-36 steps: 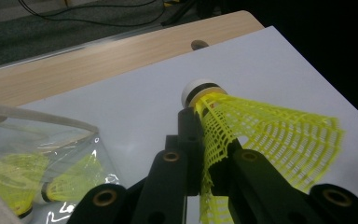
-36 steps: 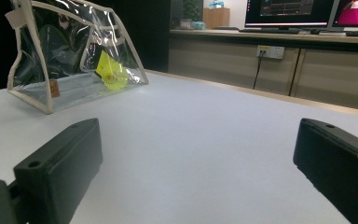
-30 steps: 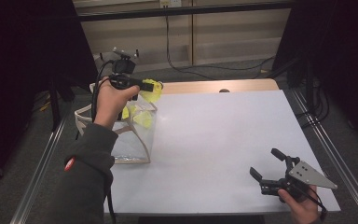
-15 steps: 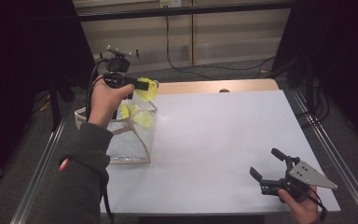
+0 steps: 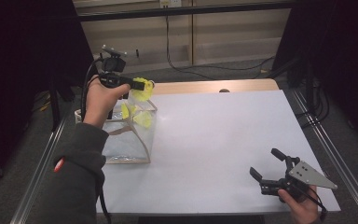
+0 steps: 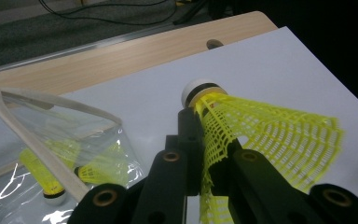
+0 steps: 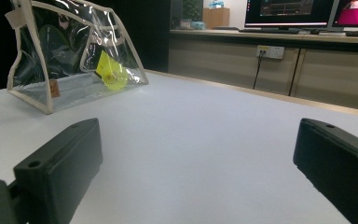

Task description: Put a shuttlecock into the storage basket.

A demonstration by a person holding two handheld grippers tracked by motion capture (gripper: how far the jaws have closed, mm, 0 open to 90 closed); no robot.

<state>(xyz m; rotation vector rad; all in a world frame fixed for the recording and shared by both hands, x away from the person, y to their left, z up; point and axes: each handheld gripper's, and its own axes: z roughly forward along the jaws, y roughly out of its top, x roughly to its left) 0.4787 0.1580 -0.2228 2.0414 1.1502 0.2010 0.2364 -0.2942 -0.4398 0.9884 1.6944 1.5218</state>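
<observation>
Shuttlecock (image 6: 242, 126), yellow mesh skirt, white cork tip with a dark band, is clamped in the left tool (image 5: 140, 85). Jaws pinch the skirt just behind the cork; the mesh is squashed between them and flares out to one side. Cork points away from the hand. In the high view the left tool is held up in the air above the far end of a clear bag (image 5: 130, 135) with pale trim. The bag stands at the left edge of the white surface (image 5: 223, 140); more yellow shuttlecocks (image 6: 60, 170) lie inside it.

Right tool (image 5: 265, 168) rests low near the surface's near right corner, jaws spread wide, nothing between them, well apart from the bag.
</observation>
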